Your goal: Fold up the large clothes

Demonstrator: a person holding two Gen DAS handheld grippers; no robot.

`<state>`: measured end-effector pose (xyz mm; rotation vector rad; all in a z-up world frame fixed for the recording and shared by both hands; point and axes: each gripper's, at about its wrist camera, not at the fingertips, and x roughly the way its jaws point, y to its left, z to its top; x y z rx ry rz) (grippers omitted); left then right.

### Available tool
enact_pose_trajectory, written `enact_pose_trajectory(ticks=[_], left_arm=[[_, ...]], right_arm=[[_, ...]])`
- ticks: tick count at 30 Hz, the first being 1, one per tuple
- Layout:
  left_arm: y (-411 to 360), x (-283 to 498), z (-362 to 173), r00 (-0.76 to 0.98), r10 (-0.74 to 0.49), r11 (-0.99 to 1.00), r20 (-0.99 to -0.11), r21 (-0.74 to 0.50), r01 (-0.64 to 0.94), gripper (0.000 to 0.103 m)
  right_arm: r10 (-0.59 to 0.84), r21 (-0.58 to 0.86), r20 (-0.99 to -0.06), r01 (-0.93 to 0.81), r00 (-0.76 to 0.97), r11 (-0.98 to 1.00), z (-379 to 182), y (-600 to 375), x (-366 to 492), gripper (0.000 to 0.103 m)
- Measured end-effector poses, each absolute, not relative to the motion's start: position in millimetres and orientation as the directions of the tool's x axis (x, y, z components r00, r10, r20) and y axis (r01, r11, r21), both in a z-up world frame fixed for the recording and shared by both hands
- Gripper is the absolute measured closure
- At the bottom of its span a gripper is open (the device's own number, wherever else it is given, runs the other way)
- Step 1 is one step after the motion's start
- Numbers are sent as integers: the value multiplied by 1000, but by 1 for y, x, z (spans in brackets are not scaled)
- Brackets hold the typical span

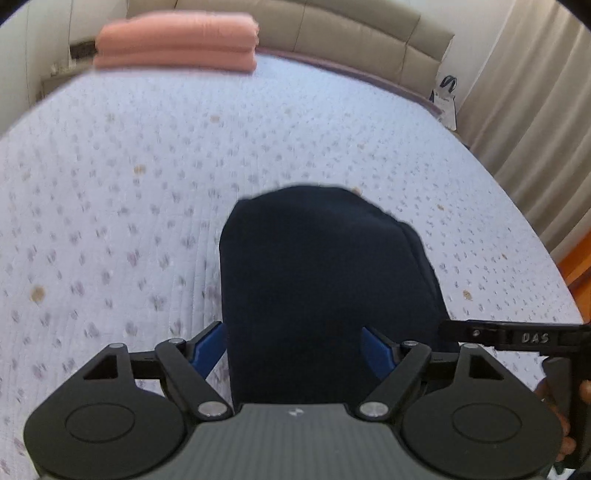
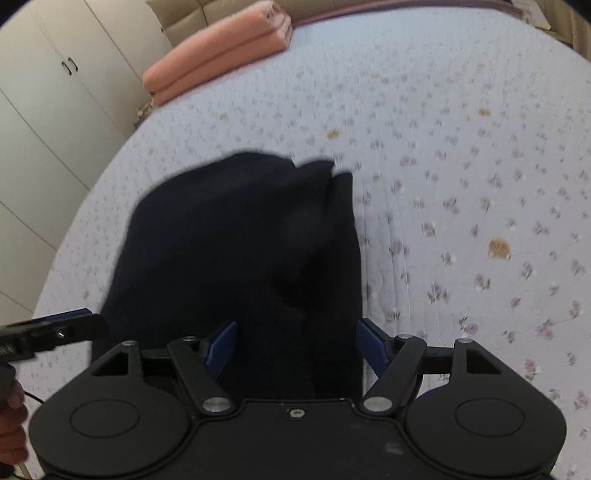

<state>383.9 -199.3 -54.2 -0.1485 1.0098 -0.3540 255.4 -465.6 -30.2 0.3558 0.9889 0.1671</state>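
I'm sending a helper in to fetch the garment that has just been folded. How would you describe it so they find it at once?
Start from the bed with its pale, flower-sprigged cover. Near the front edge, between both open grippers, lies a folded dark navy garment. The only other fabric on the bed is a pink folded stack far back by the headboard, so the navy colour settles it.

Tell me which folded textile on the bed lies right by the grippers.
The dark navy garment, folded on the floral bedspread directly ahead of both open grippers. The pink folded blanket sits far off by the headboard.
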Motion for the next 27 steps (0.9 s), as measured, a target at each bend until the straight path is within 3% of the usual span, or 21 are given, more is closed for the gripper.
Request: enact_pose_trajectory(ticks=[1,3,7,11,13,14,18,21,27], left_arm=[[-194,388,-62,452,-384,923,-805,-325,206,22],[-185,399,-79,383,-448,894,-808,-419,161,19],[-168,411,-103,345,-526,839,-777,-541,61,12],[-167,415,-120,335,-579,794,-743,-608,23,6],[-166,417,-131,325,-613,758,-720,-652,-15,6],[-165,416,-134,334,-618,752,-712,-659,-14,8],[-157,410,-129,367,-634,741,-681,-670,38,39],[-144,403,-119,382,-692,685,-613,-725,79,48],[-103,382,-72,401,-763,601,-507,-785,152,48]], right_arm=[[310,378,-785,18,536,926,-38,-467,257,15],[342,419,-776,28,529,908,-50,-473,260,0],[454,557,-736,68,502,828,-72,-492,266,0],[509,603,-702,36,498,797,-75,-496,266,1],[548,635,-678,15,490,773,-75,-493,266,28],[566,656,-668,24,483,754,-76,-492,266,33],[560,673,-641,33,525,739,-69,-486,258,54],[560,691,-597,14,575,723,-45,-480,243,64],[544,651,-568,-66,618,756,22,-421,194,65]])
